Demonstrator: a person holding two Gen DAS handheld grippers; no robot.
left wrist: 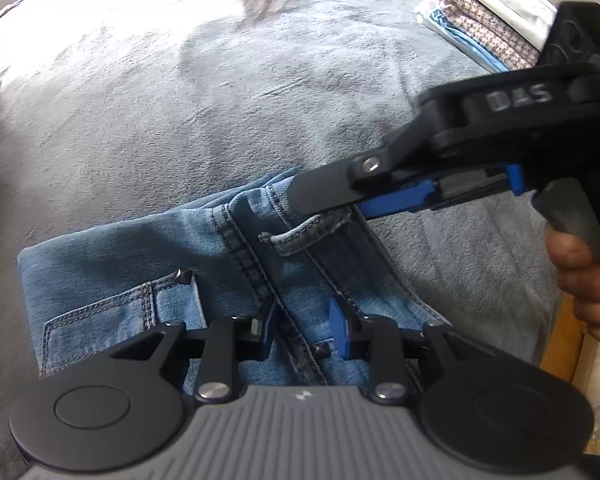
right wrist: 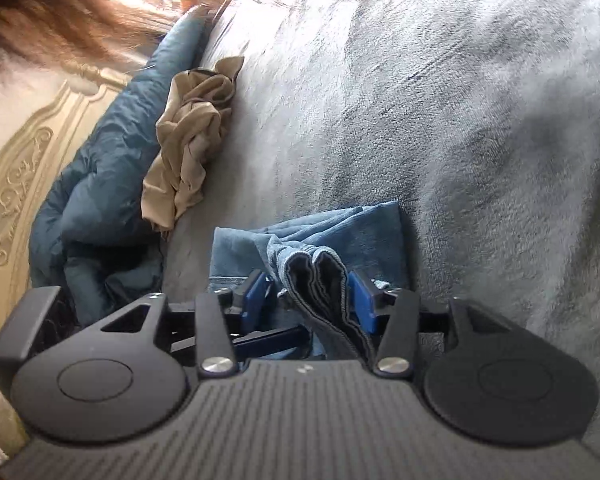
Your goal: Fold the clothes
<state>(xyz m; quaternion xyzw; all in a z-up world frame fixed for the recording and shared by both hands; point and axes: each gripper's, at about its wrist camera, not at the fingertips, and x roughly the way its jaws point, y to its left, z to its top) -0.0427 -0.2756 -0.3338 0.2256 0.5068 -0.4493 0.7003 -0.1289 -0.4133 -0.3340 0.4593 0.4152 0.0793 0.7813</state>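
Left wrist view, left to right: grey plush blanket [left wrist: 140, 120] covers the bed; folded blue jeans [left wrist: 120, 292] lie on it at lower centre, back pocket [left wrist: 100, 320] with a rivet facing up, a seam running diagonally. The left gripper [left wrist: 304, 332] hovers over the jeans with its blue pads spread apart, nothing pinched between them (the seam passes under the gap). Further right, the right gripper [left wrist: 320, 196] reaches in from the side, tip down at the jeans' waistband by a belt loop [left wrist: 304, 232]; from this angle whether it is clenched cannot be read. A hand [left wrist: 584, 276] wraps its handle at the far right. Top right, a stack of folded clothes [left wrist: 488, 24]: light blue at the bottom, a small-pattern fabric above, white on top. No containers in sight.

Right wrist view, left to right: carved cream headboard [right wrist: 16, 184], then a dark teal quilted duvet [right wrist: 100, 184] bunched against it, then a crumpled beige garment [right wrist: 188, 136] on the blanket's edge. Centre: the right gripper [right wrist: 312, 296] has its pads apart with a thick folded bundle of denim sitting between them; the right pad touches the denim, the left pad stands off from it, so no firm clamp. Grey blanket [right wrist: 480, 120] fills the right. Hair [right wrist: 60, 8] hangs across the top.
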